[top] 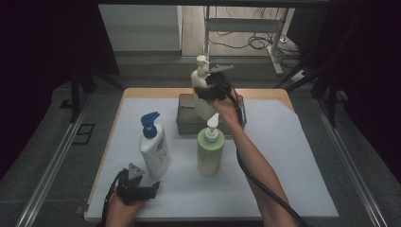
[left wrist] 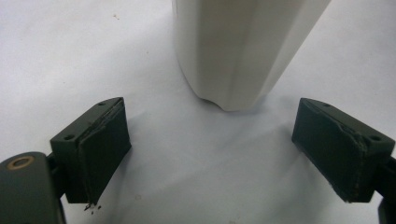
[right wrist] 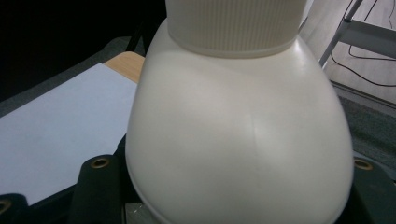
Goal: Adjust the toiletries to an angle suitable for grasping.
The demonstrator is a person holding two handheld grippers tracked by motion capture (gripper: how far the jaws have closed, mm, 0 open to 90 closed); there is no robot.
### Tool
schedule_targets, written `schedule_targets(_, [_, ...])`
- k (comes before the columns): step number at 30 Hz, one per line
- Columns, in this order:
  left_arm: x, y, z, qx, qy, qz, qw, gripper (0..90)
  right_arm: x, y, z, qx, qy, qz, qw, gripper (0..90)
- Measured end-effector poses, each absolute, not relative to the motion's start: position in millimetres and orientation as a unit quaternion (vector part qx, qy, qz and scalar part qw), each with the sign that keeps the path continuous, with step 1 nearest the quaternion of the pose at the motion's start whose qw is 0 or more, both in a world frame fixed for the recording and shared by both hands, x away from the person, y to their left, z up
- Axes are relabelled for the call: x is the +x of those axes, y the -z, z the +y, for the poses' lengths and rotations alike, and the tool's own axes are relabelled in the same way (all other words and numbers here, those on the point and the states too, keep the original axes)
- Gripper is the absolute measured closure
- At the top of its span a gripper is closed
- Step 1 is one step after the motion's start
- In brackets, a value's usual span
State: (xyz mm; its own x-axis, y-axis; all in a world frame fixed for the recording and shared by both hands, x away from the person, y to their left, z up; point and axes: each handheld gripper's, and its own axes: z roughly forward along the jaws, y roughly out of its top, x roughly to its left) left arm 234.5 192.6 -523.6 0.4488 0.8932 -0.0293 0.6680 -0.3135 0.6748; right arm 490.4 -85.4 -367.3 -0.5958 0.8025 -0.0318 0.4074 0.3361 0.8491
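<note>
Gripping the cream pump bottle (top: 202, 87) by its shoulder, my right claw (top: 211, 91) has both pads pressed against the rounded body just under the ribbed collar, as the right gripper view (right wrist: 238, 140) shows from close up. In the high view this sits in the upper middle of the frame, with the bottle's lower part down inside the grey tray (top: 185, 120) at the far end of the table. Nearer the centre, just below the tray, stands a green pump bottle (top: 209, 151), and to its left a white bottle with a blue pump (top: 154, 146). My left claw (top: 135, 187) rests at the lower left of the frame, jaws spread wide and gripping nothing; in the left gripper view the base of that white bottle (left wrist: 238, 51) stands just beyond the two pads, apart from both. Everything rests on a white sheet (top: 293, 156) that covers the wooden tabletop (top: 269, 93).
</note>
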Motion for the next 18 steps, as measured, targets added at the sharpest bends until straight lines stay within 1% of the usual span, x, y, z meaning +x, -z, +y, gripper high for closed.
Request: schedule_targets(18, [235, 524, 193, 0.790, -0.178, 0.494, 0.316, 10.8, 488, 399, -85, 0.386, -0.418, 0.793, 0.216, 36.8])
